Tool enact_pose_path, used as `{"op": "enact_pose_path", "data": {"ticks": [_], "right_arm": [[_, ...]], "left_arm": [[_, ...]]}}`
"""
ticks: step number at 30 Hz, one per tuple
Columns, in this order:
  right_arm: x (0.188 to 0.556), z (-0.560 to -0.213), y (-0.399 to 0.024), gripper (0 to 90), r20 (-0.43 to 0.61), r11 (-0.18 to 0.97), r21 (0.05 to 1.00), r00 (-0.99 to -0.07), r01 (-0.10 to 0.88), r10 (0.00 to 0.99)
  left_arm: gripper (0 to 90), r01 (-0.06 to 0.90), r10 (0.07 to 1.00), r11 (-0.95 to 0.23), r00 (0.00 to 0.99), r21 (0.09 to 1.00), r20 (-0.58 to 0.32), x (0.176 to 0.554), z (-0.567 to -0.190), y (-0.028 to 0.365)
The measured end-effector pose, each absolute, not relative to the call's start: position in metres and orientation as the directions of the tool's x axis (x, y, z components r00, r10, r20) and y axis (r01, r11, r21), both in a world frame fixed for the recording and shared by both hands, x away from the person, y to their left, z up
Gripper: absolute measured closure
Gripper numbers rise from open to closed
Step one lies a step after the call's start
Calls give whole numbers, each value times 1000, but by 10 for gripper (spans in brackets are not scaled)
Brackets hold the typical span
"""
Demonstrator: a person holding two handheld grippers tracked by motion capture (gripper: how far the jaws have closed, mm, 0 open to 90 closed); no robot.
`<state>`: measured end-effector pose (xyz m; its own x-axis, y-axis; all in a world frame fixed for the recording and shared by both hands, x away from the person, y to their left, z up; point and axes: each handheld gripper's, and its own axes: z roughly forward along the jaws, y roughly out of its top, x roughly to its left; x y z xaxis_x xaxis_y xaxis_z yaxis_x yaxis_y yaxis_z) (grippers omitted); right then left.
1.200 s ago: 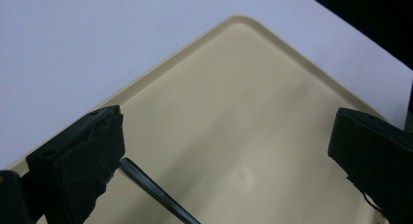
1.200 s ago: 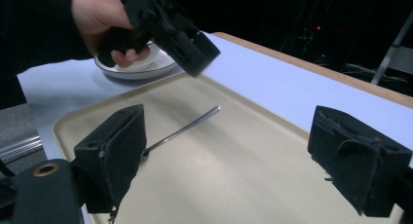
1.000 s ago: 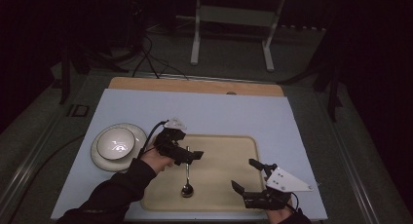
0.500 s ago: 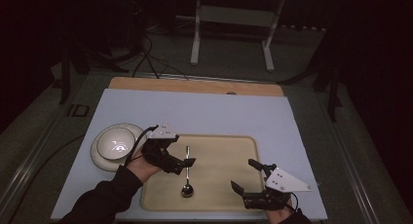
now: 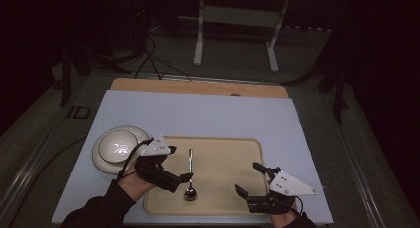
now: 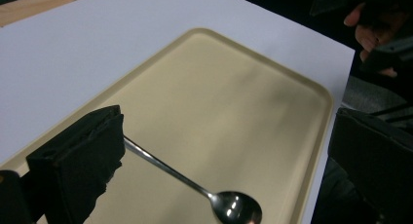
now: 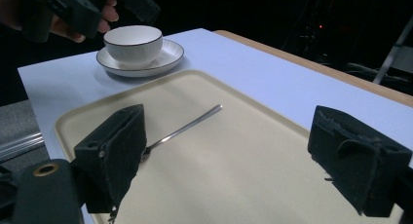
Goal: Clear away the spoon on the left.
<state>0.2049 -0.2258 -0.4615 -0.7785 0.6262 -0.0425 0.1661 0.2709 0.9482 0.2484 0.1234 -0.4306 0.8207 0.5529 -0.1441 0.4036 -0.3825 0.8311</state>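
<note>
A metal spoon (image 5: 190, 173) lies on the beige tray (image 5: 228, 158), handle pointing away from me, bowl end near the front. My left gripper (image 5: 179, 163) hovers over the tray's left edge, just left of the spoon, jaws spread apart and empty. In the left gripper view the spoon (image 6: 170, 173) runs from behind the left jaw out across the tray (image 6: 234, 97), between the wide jaws of this gripper (image 6: 229, 121). My right gripper (image 5: 248, 179) stands open over the tray's front right corner. In the right gripper view the spoon (image 7: 187, 126) lies ahead of that gripper (image 7: 229, 117).
A white bowl on a saucer (image 5: 118, 148) sits left of the tray, close behind my left hand; it appears as bowl (image 7: 132, 44) in the right gripper view. A pale blue mat (image 5: 198, 114) covers the table, with a wooden strip (image 5: 198, 87) at the far edge.
My left gripper has drawn away from the spoon's handle, moving left and toward the person. The spoon stays flat on the tray. The right gripper has not moved.
</note>
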Motion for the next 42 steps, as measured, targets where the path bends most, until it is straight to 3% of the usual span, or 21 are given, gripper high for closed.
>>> {"op": "enact_pose_path", "data": {"ticks": [9,34,42], "right_arm": [[205,-462,-226,142,-43,272,948,-780,166,625],[204,-462,-225,143,-48,280,946,-780,166,625],[204,-463,-225,143,-54,286,944,-779,164,624]], "left_arm": [[8,386,560,-351,817,853,-140,236,-436,139],[8,455,686,-318,716,832,-129,222,-480,159],[8,438,730,-300,677,847,-92,219,-488,162]]}}
